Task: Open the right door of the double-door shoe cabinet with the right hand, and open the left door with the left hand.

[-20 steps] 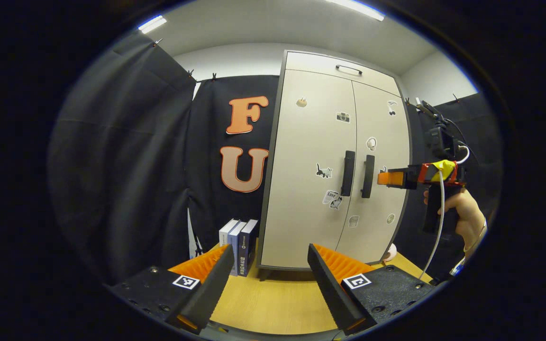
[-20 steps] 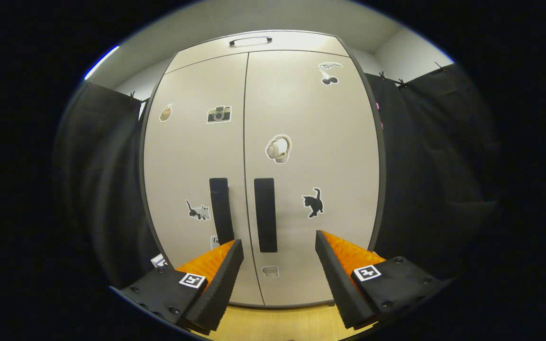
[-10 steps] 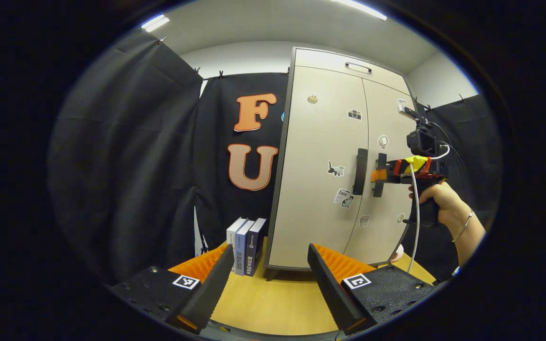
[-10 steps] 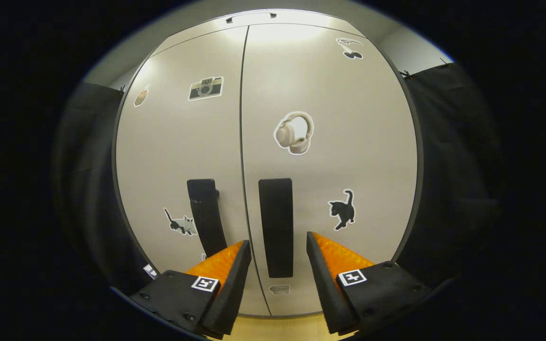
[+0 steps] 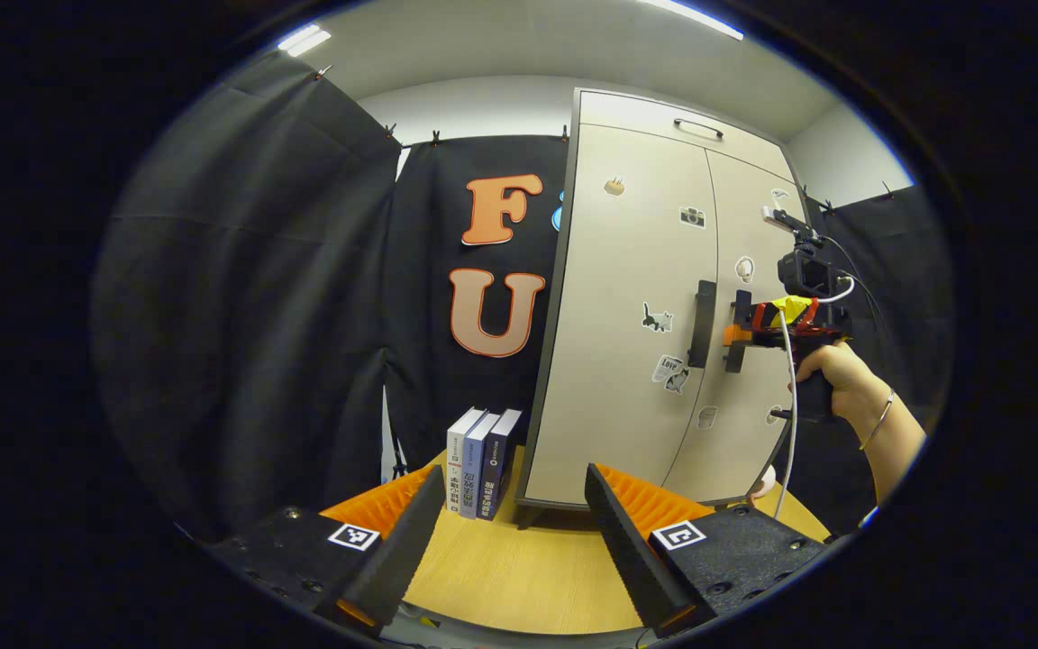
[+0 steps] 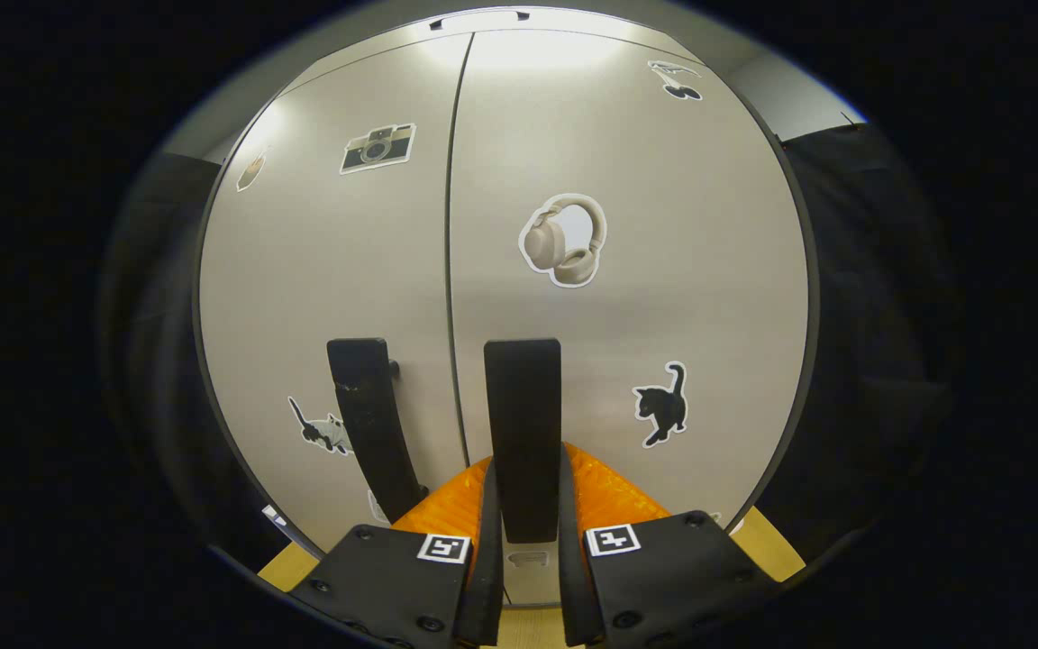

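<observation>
With the right gripper (image 6: pixel 523 541) closed on the upright right door handle (image 6: pixel 523 424), pull straight back toward yourself; the left gripper (image 5: pixel 505 532), fingers spread and holding nothing, sits well short of the left door handle (image 5: pixel 705 311)

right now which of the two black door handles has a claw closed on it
The right door's handle: the right claw has both fingers pressed against its sides. The left door's handle stands free, and the left claw hangs open, well back from the cabinet.

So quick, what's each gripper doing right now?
Left gripper: open, holding nothing, back from the cabinet.
Right gripper: closed on the right door handle.
</observation>
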Tool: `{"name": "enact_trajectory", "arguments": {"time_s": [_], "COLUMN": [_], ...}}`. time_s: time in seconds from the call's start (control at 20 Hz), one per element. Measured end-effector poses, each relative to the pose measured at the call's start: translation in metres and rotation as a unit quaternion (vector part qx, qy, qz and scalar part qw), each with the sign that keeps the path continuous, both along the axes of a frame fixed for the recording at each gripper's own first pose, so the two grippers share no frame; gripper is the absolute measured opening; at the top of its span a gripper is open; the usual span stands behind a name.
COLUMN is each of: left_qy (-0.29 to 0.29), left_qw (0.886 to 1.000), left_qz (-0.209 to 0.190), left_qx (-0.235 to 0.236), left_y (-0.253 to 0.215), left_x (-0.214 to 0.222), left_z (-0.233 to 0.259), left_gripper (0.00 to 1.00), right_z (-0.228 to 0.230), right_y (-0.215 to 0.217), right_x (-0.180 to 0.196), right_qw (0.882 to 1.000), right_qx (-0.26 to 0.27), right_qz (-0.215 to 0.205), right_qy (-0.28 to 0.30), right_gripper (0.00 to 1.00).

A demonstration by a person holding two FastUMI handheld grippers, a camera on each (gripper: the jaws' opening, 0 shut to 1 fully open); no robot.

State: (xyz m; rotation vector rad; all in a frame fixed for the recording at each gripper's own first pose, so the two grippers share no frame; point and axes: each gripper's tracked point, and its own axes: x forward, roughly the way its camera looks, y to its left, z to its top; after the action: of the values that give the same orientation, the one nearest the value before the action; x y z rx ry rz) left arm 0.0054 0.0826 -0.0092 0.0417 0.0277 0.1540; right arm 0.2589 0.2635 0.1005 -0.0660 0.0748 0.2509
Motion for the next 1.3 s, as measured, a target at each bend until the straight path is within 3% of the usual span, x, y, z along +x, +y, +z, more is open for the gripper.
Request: {"name": "enact_trajectory", "arguments": {"time_s": [0.05, 0.1, 0.4, 0.7, 1.1, 1.15, 1.3], "left_qy": [-0.001, -0.001, 0.004, -0.009, -0.018, -0.017, -0.018], "left_qw": [1.000, 1.000, 1.000, 1.000, 1.000, 1.000, 0.999], "left_qz": [0.002, 0.004, -0.011, -0.016, 0.012, 0.015, 0.014], "left_qx": [-0.001, -0.004, -0.026, -0.013, -0.018, -0.020, -0.027], "left_y": [0.001, 0.000, -0.008, -0.017, 0.000, 0.001, 0.000], "left_x": [-0.003, -0.006, -0.021, -0.038, -0.048, -0.048, -0.048], "left_z": [0.000, 0.000, -0.003, 0.006, 0.010, 0.010, 0.010], "left_gripper": [0.95, 0.95, 0.95, 0.95, 0.95, 0.95, 0.95], "right_z": [-0.002, -0.002, -0.001, 0.001, 0.001, 0.002, -0.001], "right_y": [-0.001, -0.001, -0.008, -0.020, -0.032, -0.031, -0.035], "right_x": [-0.001, -0.001, -0.018, -0.030, -0.044, -0.047, -0.050], "right_qw": [1.000, 1.000, 0.999, 1.000, 1.000, 0.999, 1.000], "right_qx": [0.001, 0.001, -0.011, -0.011, 0.014, 0.025, 0.017], "right_qz": [0.002, 0.002, 0.029, 0.022, 0.024, 0.025, 0.017], "right_qy": [0.004, 0.007, 0.015, 0.009, 0.006, 0.005, 0.007], "right_gripper": [0.33, 0.27, 0.27, 0.27, 0.27, 0.18, 0.18]}}
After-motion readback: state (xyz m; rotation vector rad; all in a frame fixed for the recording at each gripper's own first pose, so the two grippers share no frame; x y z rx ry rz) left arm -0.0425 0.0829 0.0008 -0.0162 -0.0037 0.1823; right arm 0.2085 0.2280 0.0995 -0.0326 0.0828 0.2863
